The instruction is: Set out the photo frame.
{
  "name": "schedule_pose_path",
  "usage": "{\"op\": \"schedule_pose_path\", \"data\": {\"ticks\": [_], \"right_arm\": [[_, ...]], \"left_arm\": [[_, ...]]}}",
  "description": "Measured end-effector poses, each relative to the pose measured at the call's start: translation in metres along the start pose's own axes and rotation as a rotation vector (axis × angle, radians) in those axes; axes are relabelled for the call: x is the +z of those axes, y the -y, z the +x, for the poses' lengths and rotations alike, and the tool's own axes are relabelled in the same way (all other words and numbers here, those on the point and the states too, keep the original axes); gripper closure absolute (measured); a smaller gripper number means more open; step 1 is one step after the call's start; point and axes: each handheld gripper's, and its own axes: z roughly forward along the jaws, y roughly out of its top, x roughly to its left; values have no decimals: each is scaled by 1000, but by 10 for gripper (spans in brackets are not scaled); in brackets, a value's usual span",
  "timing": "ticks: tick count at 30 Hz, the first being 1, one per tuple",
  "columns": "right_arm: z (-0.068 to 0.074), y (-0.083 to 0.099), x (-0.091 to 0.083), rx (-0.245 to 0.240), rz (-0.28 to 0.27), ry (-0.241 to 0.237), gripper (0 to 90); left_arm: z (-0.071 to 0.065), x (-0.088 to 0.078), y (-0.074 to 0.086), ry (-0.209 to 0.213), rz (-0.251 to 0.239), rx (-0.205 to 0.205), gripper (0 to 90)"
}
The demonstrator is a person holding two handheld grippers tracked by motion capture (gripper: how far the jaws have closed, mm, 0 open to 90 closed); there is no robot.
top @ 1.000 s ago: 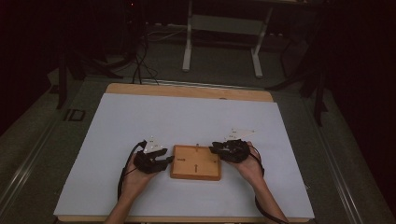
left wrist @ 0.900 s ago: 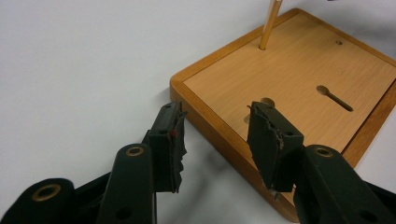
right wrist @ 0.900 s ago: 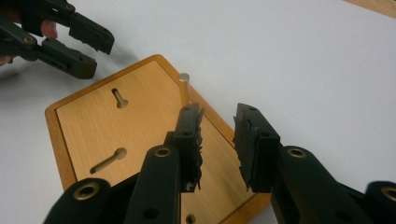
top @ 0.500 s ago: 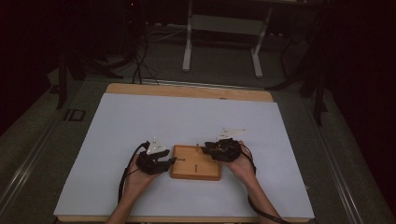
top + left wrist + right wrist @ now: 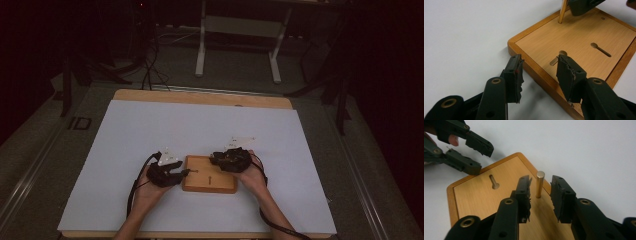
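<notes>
Where it stands upright, brass pin (image 5: 540,184) gleams

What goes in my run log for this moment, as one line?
right gripper: open around upright brass pin, pads clear | left gripper: open at board edge, over slot | pin in board hole

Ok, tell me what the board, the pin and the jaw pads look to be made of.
Board: apparently wood, smooth light panel with visible grain, inside a darker, rounded, glossier rim.
Pin: likely brass or similar metal, golden with a polished sheen and a flat top.
Pads: matte black, perhaps rubber or foam, with ragged, worn edges.
</notes>
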Motion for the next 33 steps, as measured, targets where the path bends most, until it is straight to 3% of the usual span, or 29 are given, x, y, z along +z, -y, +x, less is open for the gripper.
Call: {"op": "schedule_pose_path", "data": {"ticks": [13,24,27,33], "right_arm": [[-1,-3,17,10,3,-11,820],[-6,0,18,50,-18,-48,828],[-10,1,19,80,-20,-79,826],[-13,-1,19,91,2,-101,827]], "left_arm": [[-1,1,0,4,5,6,559],[-3,2,0,7,9,14,559],[-3,2,0,8,10,14,559],[-3,2,0,10,10,15,560]]}}
